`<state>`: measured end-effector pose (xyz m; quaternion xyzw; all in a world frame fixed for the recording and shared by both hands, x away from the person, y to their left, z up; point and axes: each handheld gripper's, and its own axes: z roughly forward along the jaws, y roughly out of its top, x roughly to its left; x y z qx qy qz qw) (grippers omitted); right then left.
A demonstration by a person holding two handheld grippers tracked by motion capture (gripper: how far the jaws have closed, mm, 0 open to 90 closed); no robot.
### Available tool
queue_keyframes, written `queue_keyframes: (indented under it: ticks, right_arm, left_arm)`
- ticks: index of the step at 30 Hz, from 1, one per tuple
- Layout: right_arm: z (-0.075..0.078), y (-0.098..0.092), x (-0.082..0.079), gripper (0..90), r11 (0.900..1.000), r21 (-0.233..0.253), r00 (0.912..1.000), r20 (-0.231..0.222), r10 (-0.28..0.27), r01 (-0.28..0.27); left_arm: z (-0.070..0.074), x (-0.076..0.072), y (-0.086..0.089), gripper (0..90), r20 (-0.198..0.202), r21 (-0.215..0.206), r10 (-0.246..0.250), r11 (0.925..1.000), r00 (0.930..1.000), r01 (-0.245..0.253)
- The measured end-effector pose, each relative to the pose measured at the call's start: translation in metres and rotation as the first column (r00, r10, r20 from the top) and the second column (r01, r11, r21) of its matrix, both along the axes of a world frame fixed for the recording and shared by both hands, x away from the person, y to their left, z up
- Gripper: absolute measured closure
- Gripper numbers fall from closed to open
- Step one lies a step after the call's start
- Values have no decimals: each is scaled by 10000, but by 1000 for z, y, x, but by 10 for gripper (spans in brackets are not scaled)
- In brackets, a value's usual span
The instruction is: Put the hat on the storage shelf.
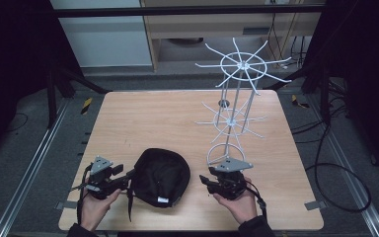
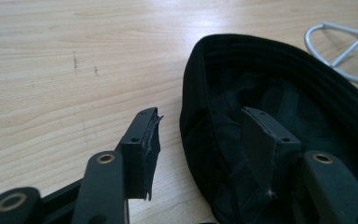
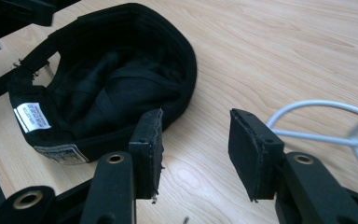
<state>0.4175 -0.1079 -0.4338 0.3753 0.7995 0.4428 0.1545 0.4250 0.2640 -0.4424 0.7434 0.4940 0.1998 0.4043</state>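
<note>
While the black cap (image 1: 160, 177) lies upside down on the table's (image 1: 143, 118) near edge, I hold both grippers, left (image 2: 200, 135) and right (image 3: 196, 140), open beside it; hanging it on the rack (image 1: 236, 106) looks undone.

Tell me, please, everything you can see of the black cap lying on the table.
The black cap looks like soft fabric and lies upside down, its hollow facing up, near the front edge of the wooden table. Stitched rows ring its rim; a white label sits inside, with another tag on the outside. The open left tongs straddle its rim, one jaw inside. The open right tongs wait beside it, apart.
</note>
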Motion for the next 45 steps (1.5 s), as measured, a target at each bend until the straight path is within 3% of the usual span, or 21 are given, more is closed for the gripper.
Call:
queue_keyframes:
  ticks: [8, 11, 13, 17, 21, 28, 31, 41, 43, 45]
  right_arm:
    - [-4, 28, 11, 519, 9995, -176, 9996, -129, 259, -261]
    - [-7, 39, 15, 506, 9990, -315, 9993, -197, 321, -327]
    - [-8, 42, 17, 500, 9989, -331, 9993, -204, 329, -336]
    - [-16, 52, 21, 473, 9989, -384, 9989, -406, 240, -255]
    - [-25, 57, 24, 465, 9986, -435, 9976, -641, 279, -307]
    - [-36, 64, 28, 468, 9980, -456, 9947, -950, 393, -438]
    - [-41, 66, 31, 489, 9972, -667, 9946, -1005, 267, -335]
    - [-49, 67, 38, 471, 9980, -604, 9896, -1433, 88, -176]
    - [-52, 68, 39, 496, 9976, -641, 9878, -1550, 154, -256]
    - [-54, 66, 40, 605, 9985, -513, 9851, -1715, 113, -204]
  left_arm:
    - [-10, 9, -9, 548, -515, 246, -167, 9995, 9985, 180]
    - [-12, 11, -9, 649, -719, 191, -87, 9998, 9974, 101]
    - [-13, 12, -8, 669, -868, 129, -88, 9999, 9962, 99]
    - [-16, 12, -6, 779, -1105, 333, -107, 9993, 9938, 144]
    - [-17, 12, -4, 818, -1153, 389, -159, 9990, 9932, 205]
    - [-19, 10, -3, 833, -1200, 529, -287, 9980, 9924, 352]
    - [-20, 9, -4, 834, -1221, 559, -340, 9976, 9919, 411]
    - [-21, 7, -4, 837, -1262, 744, -392, 9960, 9912, 489]
    - [-21, 7, -4, 837, -1259, 735, -410, 9960, 9912, 505]
    - [-21, 7, -4, 836, -1256, 716, -433, 9960, 9911, 526]
